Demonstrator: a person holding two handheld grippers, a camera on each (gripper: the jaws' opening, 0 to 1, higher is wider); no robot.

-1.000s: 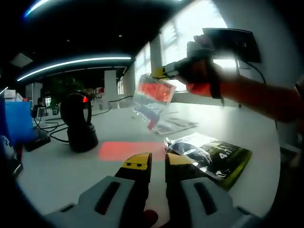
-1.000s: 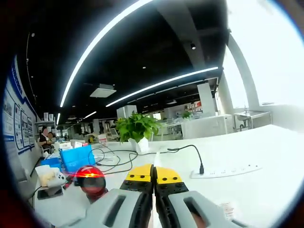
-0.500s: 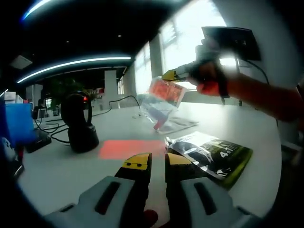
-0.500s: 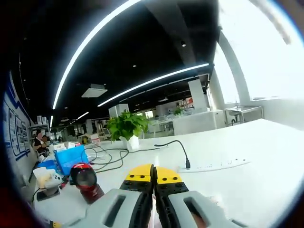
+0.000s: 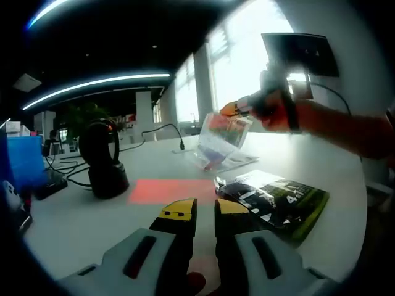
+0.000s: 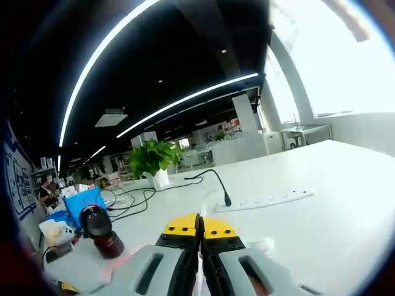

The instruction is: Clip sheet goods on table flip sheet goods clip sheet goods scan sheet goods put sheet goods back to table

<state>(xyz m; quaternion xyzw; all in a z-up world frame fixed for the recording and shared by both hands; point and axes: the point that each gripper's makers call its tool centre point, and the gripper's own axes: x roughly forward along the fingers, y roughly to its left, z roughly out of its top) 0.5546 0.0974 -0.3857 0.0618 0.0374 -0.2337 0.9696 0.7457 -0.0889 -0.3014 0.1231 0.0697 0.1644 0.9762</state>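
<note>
1. Two jaws of the left gripper (image 5: 197, 209) stand slightly parted, holding nothing, above the white table (image 5: 80, 216).
2. The black scanner (image 5: 102, 161) stands at 9 o'clock, with a red light patch (image 5: 170, 191) beside it.
3. The dark packet (image 5: 274, 206) lies at 3 o'clock.
4. The right gripper (image 5: 233, 109) pinches the clear sheet goods (image 5: 221, 137) in the air at 1 o'clock, its jaws clenched together.

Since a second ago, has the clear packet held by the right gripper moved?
Yes. The clear packet has gone right and lower, away from the black scanner, toward the table.

Clear packet (image 5: 223, 137) in right gripper (image 5: 231, 110), now lower, farther from scanner (image 5: 102, 159).
</note>
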